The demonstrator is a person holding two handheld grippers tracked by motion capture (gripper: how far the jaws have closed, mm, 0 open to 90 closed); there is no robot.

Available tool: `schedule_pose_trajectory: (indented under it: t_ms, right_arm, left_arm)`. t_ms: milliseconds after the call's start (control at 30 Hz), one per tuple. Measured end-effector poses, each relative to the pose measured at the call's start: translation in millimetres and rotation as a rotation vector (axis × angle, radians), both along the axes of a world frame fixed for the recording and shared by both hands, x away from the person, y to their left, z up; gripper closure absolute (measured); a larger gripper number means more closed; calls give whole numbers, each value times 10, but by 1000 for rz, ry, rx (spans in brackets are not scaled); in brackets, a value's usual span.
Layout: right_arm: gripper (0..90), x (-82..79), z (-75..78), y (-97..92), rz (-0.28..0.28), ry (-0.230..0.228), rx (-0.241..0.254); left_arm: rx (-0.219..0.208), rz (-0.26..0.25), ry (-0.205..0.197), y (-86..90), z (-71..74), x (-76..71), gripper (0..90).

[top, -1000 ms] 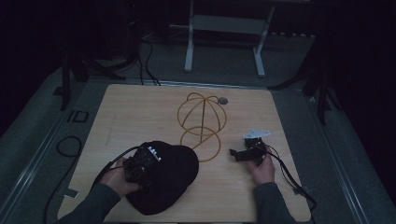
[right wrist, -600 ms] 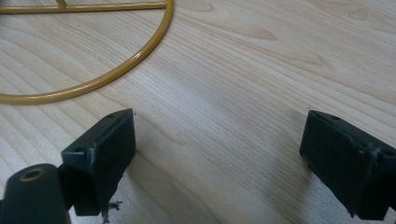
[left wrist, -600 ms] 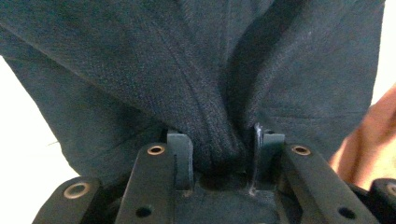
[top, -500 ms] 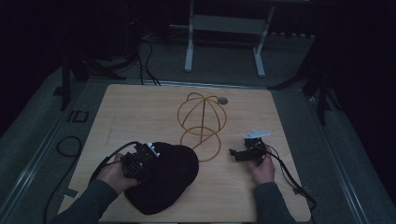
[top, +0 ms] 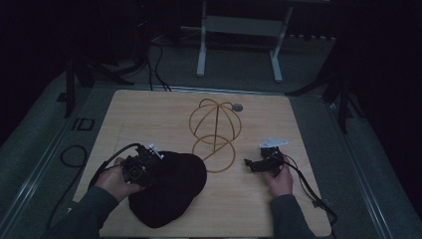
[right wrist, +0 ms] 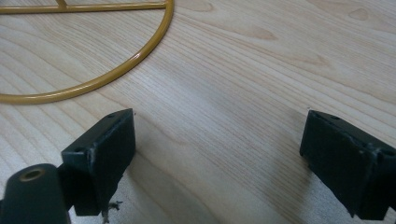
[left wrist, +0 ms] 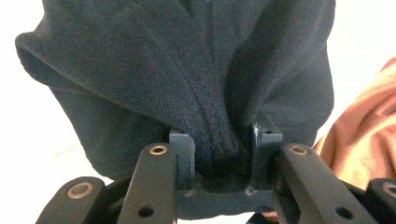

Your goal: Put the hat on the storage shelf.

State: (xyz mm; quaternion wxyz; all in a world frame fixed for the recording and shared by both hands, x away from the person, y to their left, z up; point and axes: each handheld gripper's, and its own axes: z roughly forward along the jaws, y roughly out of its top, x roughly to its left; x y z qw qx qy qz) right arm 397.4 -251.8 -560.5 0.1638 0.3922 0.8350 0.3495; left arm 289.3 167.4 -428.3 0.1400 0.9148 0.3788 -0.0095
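A black knit hat (top: pixel 171 191) lies on the wooden table (top: pixel 149 114) at the front left. My left gripper (top: pixel 142 167) is at the hat's left edge, shut on a bunched fold of the hat's fabric (left wrist: pixel 140 70), which is squeezed between the jaws of the left gripper (left wrist: pixel 224 144). A gold wire hat stand (top: pixel 215 124) is upright at mid-table, just right of the hat. Right of the stand, my right gripper (top: pixel 254 164) rests low over the table. In its own view the right gripper (right wrist: pixel 219 135) is open above bare wood, near the stand's base ring (right wrist: pixel 116 70).
A small grey disc (top: pixel 238 107) lies on the table behind the stand. A white metal frame (top: pixel 239 25) stands on the floor beyond the table. Cables (top: pixel 72 154) lie on the floor at the left, and a cable (top: pixel 308 189) trails from the right gripper to the table's front right corner.
The left gripper has closed on the hat's edge and risen slightly, pulling the fabric up at the left. The right gripper has not moved.
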Motion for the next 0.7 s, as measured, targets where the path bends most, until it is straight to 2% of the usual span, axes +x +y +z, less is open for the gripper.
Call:
schedule_pose_trajectory:
  t_ms: [67, 267, 567, 700]
  right_arm:
    - [102, 0, 0, 0, 0, 0, 0]
    - [102, 0, 0, 0, 0, 0, 0]
    - [102, 0, 0, 0, 0, 0, 0]
    - [102, 0, 0, 0, 0, 0, 0]
  left_arm:
    - [-8, 11, -8, 20, 45, 0, 696]
    - [5, 16, -32, 61, 183, 16, 702]
    - [-6, 31, -26, 111, 350, 77, 710]
    - [6, 28, -29, 113, 437, 102, 710]
